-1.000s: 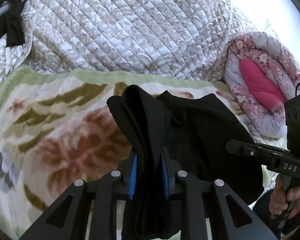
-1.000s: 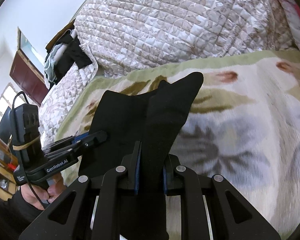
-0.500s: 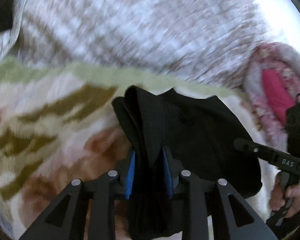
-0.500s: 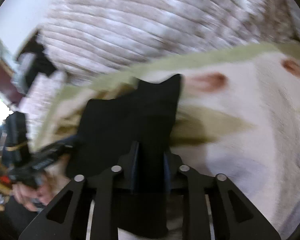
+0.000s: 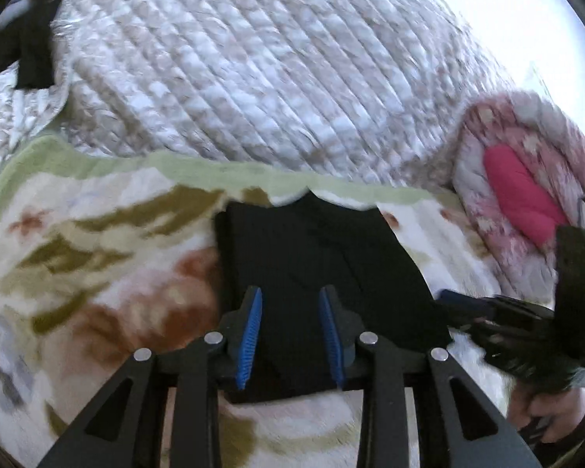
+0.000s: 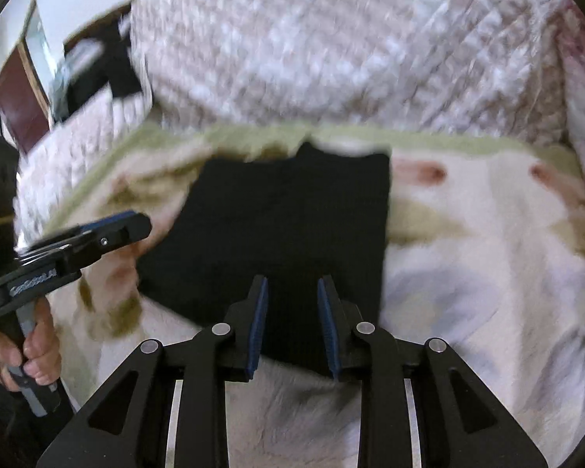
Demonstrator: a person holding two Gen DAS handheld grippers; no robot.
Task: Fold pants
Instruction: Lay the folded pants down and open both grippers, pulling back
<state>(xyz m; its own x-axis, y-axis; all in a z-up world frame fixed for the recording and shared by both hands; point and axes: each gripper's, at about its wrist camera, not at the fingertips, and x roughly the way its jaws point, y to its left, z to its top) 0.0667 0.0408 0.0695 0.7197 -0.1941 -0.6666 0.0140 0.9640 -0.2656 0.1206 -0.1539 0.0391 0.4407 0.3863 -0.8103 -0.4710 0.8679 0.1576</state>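
The black pants point(image 5: 316, 265) lie folded into a flat rectangle on the floral blanket point(image 5: 97, 273); they also show in the right wrist view point(image 6: 292, 226). My left gripper point(image 5: 290, 304) is open, its blue pads over the near edge of the pants and holding nothing. My right gripper point(image 6: 292, 296) is open over the near right edge of the pants. Each gripper shows in the other's view: the right one point(image 5: 468, 308) at right, the left one point(image 6: 109, 230) at left.
A quilted beige bedspread point(image 5: 253, 70) is heaped behind the blanket. A pink floral cushion point(image 5: 526, 195) lies at the right. Dark clothes point(image 6: 97, 66) and a brown door point(image 6: 19, 101) are at the far left.
Both grippers were shut on raised folds of the pants. They laid the fabric down forward, opened, and let go. The pants now lie flat.
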